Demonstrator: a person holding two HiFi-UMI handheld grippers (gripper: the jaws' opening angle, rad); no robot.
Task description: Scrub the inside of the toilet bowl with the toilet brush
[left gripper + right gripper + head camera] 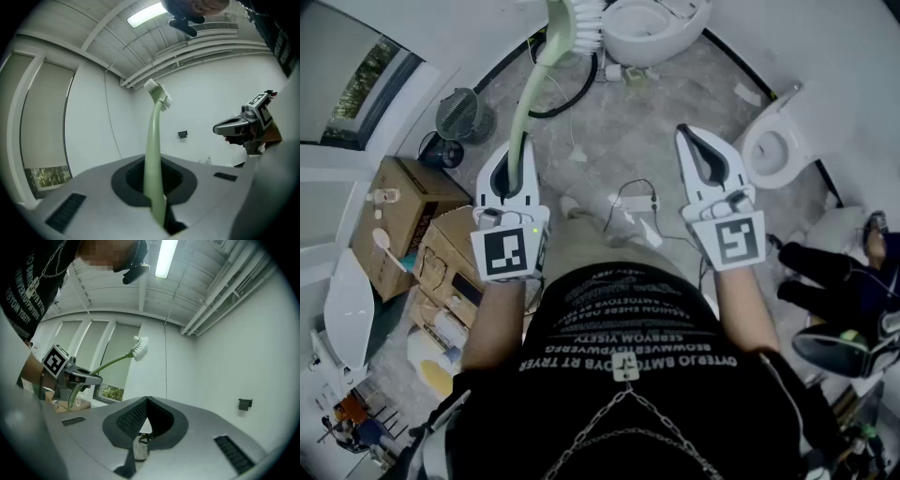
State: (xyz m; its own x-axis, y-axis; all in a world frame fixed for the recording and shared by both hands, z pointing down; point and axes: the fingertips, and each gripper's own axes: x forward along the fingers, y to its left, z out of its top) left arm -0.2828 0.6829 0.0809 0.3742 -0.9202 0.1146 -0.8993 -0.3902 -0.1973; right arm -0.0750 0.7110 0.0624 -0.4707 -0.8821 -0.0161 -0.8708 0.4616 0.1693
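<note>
My left gripper (515, 150) is shut on the pale green handle of the toilet brush (534, 80). The brush stands tilted, and its white bristle head (584, 22) points away from me, close to a white toilet bowl (649, 30) on the far floor. In the left gripper view the handle (152, 154) rises from between the jaws to the bristles (159, 95). My right gripper (688, 139) is held level beside it, jaws together with nothing in them. A second white toilet (776, 148) stands just right of it. The right gripper view shows the left gripper (77, 377) and the brush (139, 348).
Cardboard boxes (403, 220) with bottles and clutter stand at the left, with a loose white toilet lid (347, 309) beside them. A small fan (464, 114) and a black hose (572, 94) lie on the far floor. Cables (633, 202) trail between the grippers. A person's legs (830, 272) are at the right.
</note>
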